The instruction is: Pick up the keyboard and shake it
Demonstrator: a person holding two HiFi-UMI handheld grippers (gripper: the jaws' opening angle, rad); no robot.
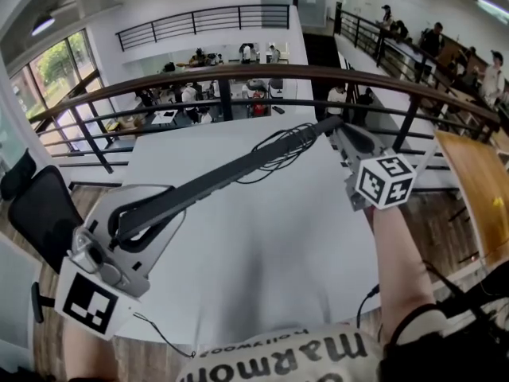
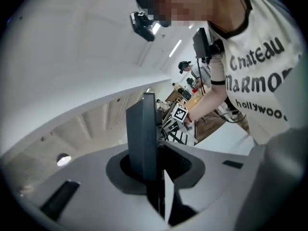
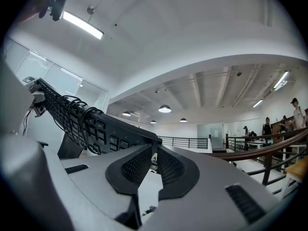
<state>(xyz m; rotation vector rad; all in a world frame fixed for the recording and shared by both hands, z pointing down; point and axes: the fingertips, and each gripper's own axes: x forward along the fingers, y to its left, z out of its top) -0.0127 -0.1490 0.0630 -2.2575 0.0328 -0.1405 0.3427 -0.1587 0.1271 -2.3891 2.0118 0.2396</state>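
A dark keyboard (image 1: 231,173) hangs in the air above the white table (image 1: 262,269), seen edge-on and running from lower left to upper right. Its cable (image 1: 282,146) is coiled around its far half. My left gripper (image 1: 155,213) is shut on the near end; in the left gripper view the keyboard (image 2: 142,129) stands upright between the pads of the left gripper (image 2: 153,153). My right gripper (image 1: 340,127) is shut on the far end. In the right gripper view a corner of the keyboard (image 3: 91,124) sits pinched in the right gripper (image 3: 154,158).
A dark curved railing (image 1: 238,74) borders the table's far side, with a lower hall and people beyond it. A black office chair (image 1: 40,205) stands to the left. A wooden panel (image 1: 477,189) is at the right. The person's printed shirt (image 1: 302,352) fills the bottom edge.
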